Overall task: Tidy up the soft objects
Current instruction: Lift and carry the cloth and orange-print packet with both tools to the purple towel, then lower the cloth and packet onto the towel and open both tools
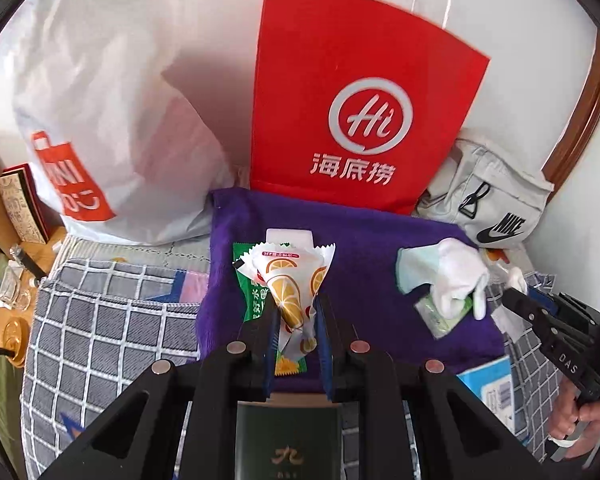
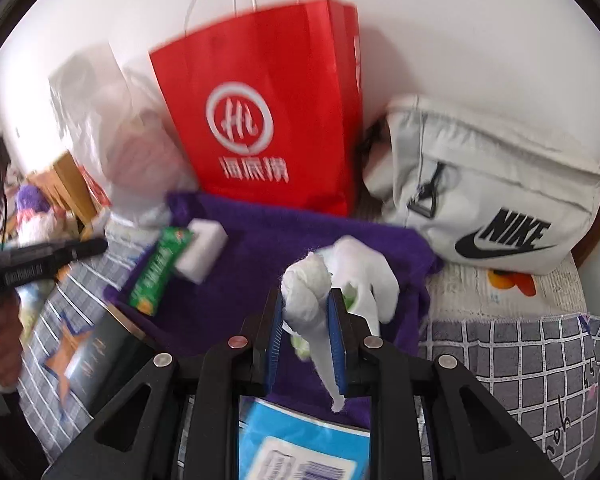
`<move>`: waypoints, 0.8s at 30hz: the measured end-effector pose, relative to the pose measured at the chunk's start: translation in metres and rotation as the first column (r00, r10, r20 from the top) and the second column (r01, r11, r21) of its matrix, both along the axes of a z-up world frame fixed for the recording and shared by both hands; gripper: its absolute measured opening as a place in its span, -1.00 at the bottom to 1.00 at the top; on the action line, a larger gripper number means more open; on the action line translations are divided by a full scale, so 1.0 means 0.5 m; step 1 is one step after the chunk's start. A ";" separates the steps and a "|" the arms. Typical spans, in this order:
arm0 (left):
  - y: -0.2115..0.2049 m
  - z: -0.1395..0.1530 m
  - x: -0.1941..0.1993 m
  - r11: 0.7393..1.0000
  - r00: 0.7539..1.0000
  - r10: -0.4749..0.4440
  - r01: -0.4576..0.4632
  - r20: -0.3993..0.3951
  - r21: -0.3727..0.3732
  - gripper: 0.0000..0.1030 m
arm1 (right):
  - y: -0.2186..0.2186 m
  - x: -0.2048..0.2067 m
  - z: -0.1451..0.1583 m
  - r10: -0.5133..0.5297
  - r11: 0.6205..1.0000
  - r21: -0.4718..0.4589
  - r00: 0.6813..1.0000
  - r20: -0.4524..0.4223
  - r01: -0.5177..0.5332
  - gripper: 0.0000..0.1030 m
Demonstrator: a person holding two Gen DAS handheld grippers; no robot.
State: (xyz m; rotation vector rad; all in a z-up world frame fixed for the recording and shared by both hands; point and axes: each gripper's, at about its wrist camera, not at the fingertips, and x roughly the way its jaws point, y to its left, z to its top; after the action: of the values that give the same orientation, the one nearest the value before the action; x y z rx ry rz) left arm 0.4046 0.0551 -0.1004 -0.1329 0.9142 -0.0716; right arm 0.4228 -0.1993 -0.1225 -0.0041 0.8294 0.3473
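A purple towel lies spread on the bed, also in the right wrist view. My left gripper is shut on a white snack packet with orange slices, held above a green packet and a white sponge block. My right gripper is shut on a rolled white cloth, beside a white glove and a small green packet. In the left wrist view the glove lies at the towel's right, with the right gripper next to it.
A red paper bag stands against the wall behind the towel. A white plastic bag sits to its left, a grey Nike bag to its right. A checked grey blanket covers the bed. A dark box and blue packet lie near.
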 end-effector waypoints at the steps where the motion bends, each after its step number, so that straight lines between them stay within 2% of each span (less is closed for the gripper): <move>1: 0.000 -0.006 0.008 1.000 1.000 -0.003 0.003 -0.007 -0.002 -0.67 | -0.006 0.004 -0.011 0.006 1.000 -0.009 1.000 -0.009 -0.006 -0.57; 4: -0.002 -0.027 0.031 1.000 1.000 -0.002 0.002 -0.025 -0.001 -0.66 | -0.027 0.025 -0.036 0.016 1.000 0.013 0.998 -0.063 -0.015 -0.57; 7: 0.000 -0.050 0.051 0.999 0.999 0.005 -0.007 -0.053 -0.045 -0.66 | -0.040 0.043 -0.066 0.033 0.999 0.017 0.990 -0.137 -0.031 -0.57; 12: -0.008 -0.082 0.070 0.997 0.996 -0.009 0.002 -0.094 -0.072 -0.66 | -0.040 0.050 -0.087 0.030 0.999 -0.012 0.987 -0.155 -0.033 -0.57; 16: -0.004 -0.096 0.078 0.996 0.994 -0.001 -0.009 -0.110 -0.090 -0.66 | -0.032 0.057 -0.095 0.036 0.999 -0.001 0.989 -0.146 -0.037 -0.57; 24: -0.020 -0.119 0.090 0.990 0.990 -0.041 0.023 -0.133 -0.137 -0.61 | -0.021 0.078 -0.134 0.034 0.999 0.045 0.980 -0.196 -0.026 -0.56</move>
State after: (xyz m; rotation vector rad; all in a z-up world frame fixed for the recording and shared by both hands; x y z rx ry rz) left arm 0.4497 0.0453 -0.1599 -0.2514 1.0477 -0.1562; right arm 0.4619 -0.2100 -0.1894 0.0577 1.0182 0.3978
